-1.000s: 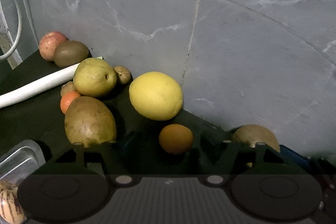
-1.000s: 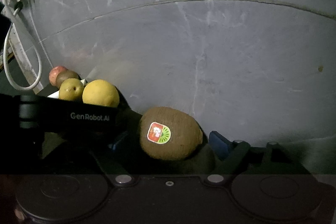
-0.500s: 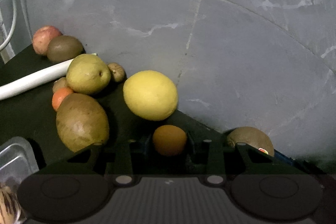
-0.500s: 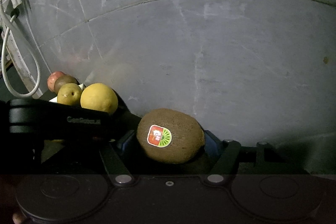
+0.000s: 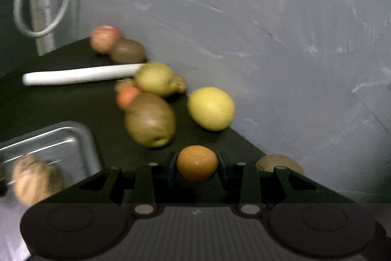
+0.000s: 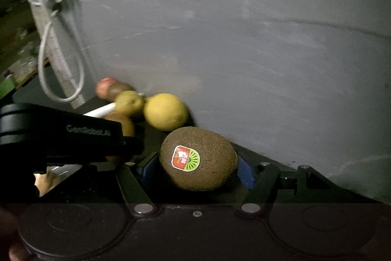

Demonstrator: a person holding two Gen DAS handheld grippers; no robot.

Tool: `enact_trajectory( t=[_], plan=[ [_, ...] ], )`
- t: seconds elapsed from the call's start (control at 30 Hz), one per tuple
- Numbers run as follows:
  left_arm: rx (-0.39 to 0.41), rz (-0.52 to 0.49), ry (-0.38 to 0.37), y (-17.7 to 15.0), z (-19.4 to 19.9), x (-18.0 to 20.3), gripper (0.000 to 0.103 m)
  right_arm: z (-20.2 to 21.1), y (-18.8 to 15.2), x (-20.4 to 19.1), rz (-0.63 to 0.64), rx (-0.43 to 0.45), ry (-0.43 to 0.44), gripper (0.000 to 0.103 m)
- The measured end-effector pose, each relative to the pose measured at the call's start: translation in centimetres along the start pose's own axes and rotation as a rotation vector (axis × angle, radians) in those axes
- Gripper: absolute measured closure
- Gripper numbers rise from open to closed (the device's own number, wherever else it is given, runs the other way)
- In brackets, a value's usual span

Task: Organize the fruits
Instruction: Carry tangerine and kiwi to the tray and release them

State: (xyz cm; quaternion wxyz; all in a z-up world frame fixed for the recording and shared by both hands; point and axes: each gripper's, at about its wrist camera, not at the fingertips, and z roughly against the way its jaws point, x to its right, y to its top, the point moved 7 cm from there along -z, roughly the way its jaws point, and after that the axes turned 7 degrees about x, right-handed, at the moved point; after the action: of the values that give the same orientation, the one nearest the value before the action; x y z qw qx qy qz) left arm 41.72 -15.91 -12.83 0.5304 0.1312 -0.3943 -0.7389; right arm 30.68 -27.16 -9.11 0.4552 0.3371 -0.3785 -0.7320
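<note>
While both claws were loaded: we judged the step in hand to be carrying fruit off the bench (image 5: 61, 99) to the metal tray (image 5: 80, 138).
Left claw (image 5: 196, 164): pinching a small round orange-brown fruit (image 5: 197, 163), pads pressed on both its sides.
Right claw (image 6: 195, 163): clamped on a stickered kiwi (image 6: 198, 158) between blue pads, close to the grey wall (image 6: 244, 40).
How we would do it well: lift clear first, pass above the loose fruit, lower into the tray gently, and avoid squeezing harder (kiwi bruises).
Count, loose on the bench: one yellow citrus (image 5: 211, 108), two pears (image 5: 150, 122), one reddish apple (image 5: 105, 38), one kiwi, at least one small orange fruit (blur hid more).
Tray: one pale striped fruit (image 5: 30, 179).
Other: one white tube (image 5: 80, 73).
</note>
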Motion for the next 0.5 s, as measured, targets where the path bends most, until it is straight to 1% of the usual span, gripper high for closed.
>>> enact_trajectory(
  t=[0.1,0.27,0.4,0.5],
  plan=[
    [0.037,0.048,0.046,0.1,2.5,-2.1,0.065,0.6,0.2,-1.9,0.033,0.001,0.051,0.035],
    [0.084,0.139,0.145,-0.1,6.5,-6.4,0.065,1.4,0.0,-5.6,0.102,0.005,0.139,0.035],
    [0.114,0.211,0.226,-0.9,9.5,-9.8,0.065,2.1,-0.5,-8.7,0.157,0.000,0.214,0.035],
    [0.121,0.258,0.282,-2.0,11.0,-12.2,0.065,2.4,-1.2,-10.9,0.195,-0.009,0.269,0.035]
  ],
)
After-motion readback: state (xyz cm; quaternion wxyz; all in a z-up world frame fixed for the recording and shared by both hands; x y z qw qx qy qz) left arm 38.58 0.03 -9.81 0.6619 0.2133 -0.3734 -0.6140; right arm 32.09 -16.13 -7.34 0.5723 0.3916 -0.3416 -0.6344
